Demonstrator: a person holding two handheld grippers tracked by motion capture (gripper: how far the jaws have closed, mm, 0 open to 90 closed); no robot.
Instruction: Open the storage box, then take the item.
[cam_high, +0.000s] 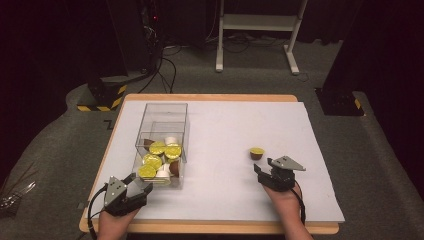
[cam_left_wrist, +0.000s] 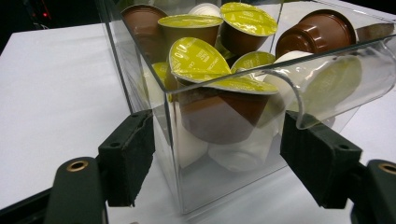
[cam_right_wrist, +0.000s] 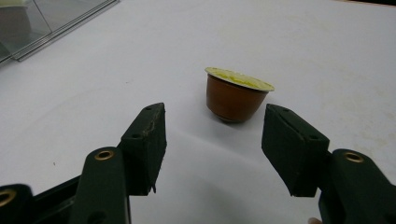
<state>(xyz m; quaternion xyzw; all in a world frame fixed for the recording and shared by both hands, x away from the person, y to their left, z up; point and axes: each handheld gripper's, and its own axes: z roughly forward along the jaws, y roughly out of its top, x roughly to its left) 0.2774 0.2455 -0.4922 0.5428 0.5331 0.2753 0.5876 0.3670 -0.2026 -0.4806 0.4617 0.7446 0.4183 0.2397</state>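
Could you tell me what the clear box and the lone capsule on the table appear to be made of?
The clear box looks like glossy transparent plastic, perhaps acrylic: the capsules inside show through its walls, and its edges catch the light. The lone capsule seems to be smooth brown plastic with a thin yellow-green lid, likely foil, slightly wrinkled.

Beyond my table's far edge, grey carpet floor (cam_high: 260, 80), a white metal frame stand (cam_high: 257, 22), black cables (cam_high: 167, 70), darkness behind.
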